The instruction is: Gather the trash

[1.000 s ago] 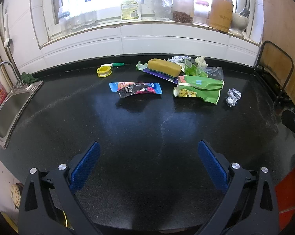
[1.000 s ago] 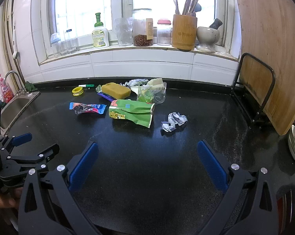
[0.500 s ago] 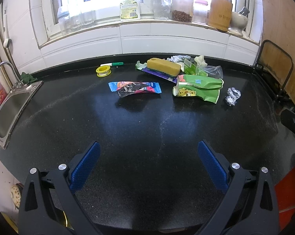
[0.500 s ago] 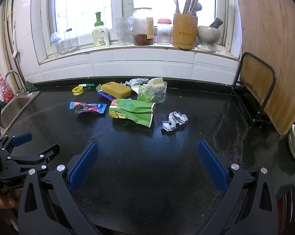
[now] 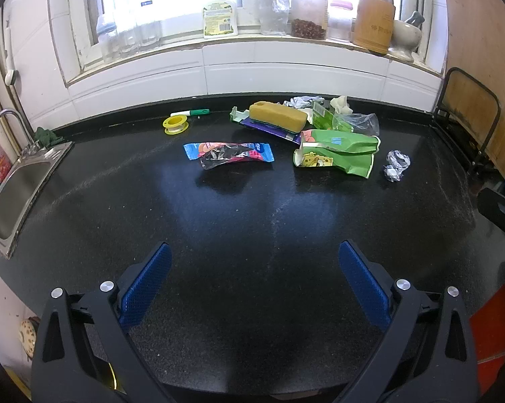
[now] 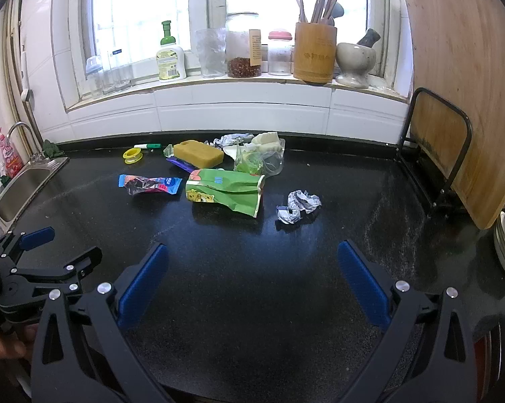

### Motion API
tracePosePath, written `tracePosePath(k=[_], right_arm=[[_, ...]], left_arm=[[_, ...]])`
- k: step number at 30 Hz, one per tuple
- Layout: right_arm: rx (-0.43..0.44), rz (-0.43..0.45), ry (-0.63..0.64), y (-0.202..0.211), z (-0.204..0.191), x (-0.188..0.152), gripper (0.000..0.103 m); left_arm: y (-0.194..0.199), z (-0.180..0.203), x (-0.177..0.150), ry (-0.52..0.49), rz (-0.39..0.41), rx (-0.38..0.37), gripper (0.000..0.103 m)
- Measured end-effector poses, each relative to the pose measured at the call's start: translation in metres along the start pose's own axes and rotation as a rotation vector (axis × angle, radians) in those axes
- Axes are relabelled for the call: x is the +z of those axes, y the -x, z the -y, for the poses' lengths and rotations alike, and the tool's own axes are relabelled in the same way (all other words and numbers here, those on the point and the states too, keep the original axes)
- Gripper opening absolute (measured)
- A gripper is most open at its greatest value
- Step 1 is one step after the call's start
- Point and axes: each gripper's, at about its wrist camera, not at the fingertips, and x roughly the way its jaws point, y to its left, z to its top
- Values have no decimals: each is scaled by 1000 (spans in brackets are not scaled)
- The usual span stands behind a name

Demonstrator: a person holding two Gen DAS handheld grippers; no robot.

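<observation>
Both grippers' jaws gape empty; green carton [image 5: 336, 154] lies well ahead.

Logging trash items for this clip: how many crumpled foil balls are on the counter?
2. One foil ball lies alone right of the green carton; another sits at the back behind the sponge. More may hide in the pile.

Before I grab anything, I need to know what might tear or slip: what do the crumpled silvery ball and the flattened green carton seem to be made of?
The crumpled silvery ball looks like thin metal foil or foil-backed wrapper: sharp creases, glinting facets. The flattened green carton looks like coated paperboard: printed, slightly glossy, holding stiff folds.
</observation>
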Motion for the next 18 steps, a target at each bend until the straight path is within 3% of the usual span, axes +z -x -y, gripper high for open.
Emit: tracePosePath(k=[18], right_arm=[[-2,-2,-1,1,0,1,97]], left_arm=[[0,1,0,-1,-1,1,97]])
